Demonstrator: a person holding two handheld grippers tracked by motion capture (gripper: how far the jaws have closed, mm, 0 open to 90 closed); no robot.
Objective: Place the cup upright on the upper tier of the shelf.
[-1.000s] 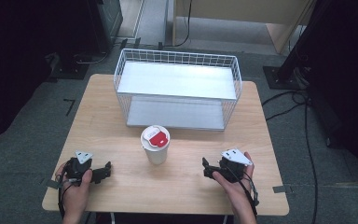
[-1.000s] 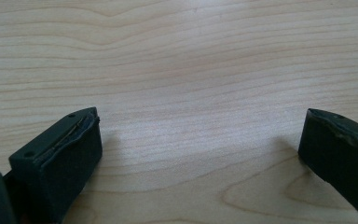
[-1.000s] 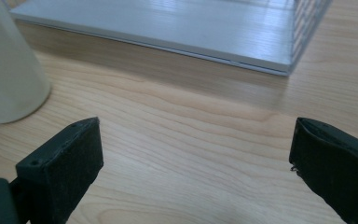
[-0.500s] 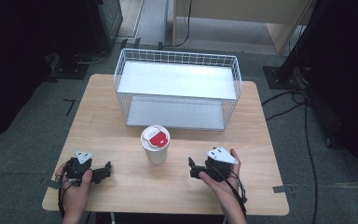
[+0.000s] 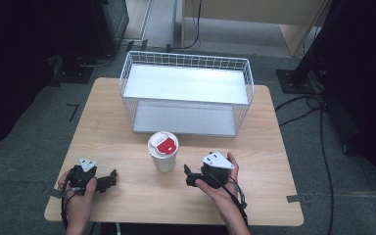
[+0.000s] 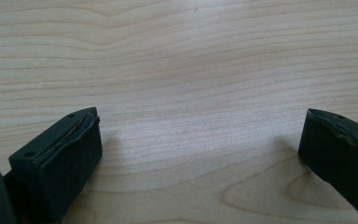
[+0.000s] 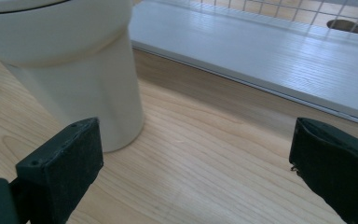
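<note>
Probably a light paper cup (image 5: 163, 152) — white body, white lid with a red label — standing upright mid-tabletop (image 5: 127, 205), just in front of the wire basket (image 5: 186, 93). Thin walls, so it'll likely dent if squeezed hard, and it could tip or slosh if there's liquid inside; can't tell. Best hold, I'd judge: the body approx. halfway up, below the lid rim, w/ gentle pressure. The right hand-held gripper (image 5: 190, 175) sits near the cup's right side, jaws spread wide, nothing between them — the cup is off to the left in its view. The left hand-held gripper (image 5: 108, 178) rests well apart, jaws wide too, nothing held.
</note>
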